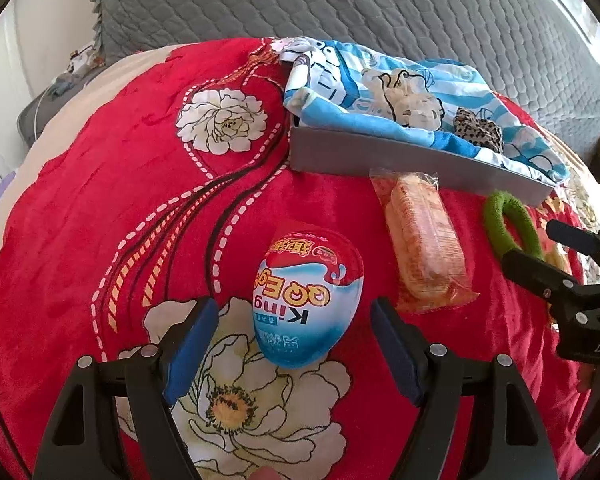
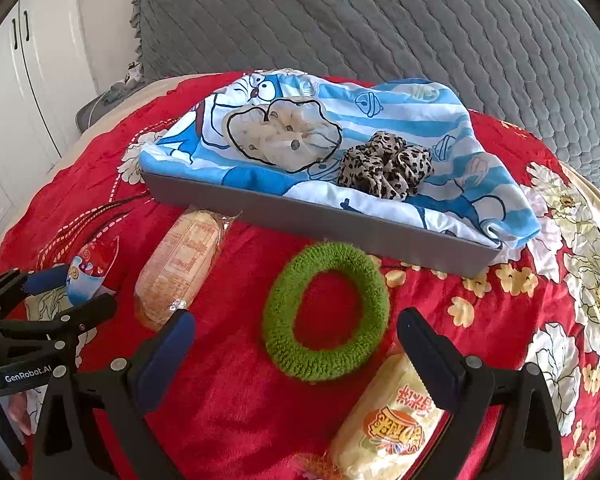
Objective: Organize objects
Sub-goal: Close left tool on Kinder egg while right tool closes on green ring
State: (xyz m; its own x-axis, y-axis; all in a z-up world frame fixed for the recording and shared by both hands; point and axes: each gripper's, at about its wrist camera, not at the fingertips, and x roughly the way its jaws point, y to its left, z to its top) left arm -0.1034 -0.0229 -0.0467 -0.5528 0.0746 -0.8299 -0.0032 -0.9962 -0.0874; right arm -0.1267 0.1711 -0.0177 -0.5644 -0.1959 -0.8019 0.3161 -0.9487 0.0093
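An egg-shaped blue, white and red toy pack [image 1: 307,299] lies on the red floral blanket, between the open fingers of my left gripper [image 1: 294,330]; it also shows in the right wrist view [image 2: 85,274]. My right gripper [image 2: 296,338] is open over a green fuzzy hair ring [image 2: 326,312], which also shows in the left wrist view [image 1: 508,222]. An orange snack packet [image 1: 422,240] [image 2: 180,266] lies between egg and ring. A yellow snack packet [image 2: 388,424] lies under my right gripper. A grey tray [image 2: 320,220] [image 1: 380,156] holds a blue cartoon cloth, a cream scrunchie [image 2: 282,132] and a leopard scrunchie [image 2: 388,168].
The red floral blanket [image 1: 120,168] covers a rounded surface. A grey quilted bedspread [image 2: 360,20] lies behind. White cupboard doors [image 2: 16,80] stand at the left. My right gripper shows at the right edge of the left wrist view [image 1: 540,248].
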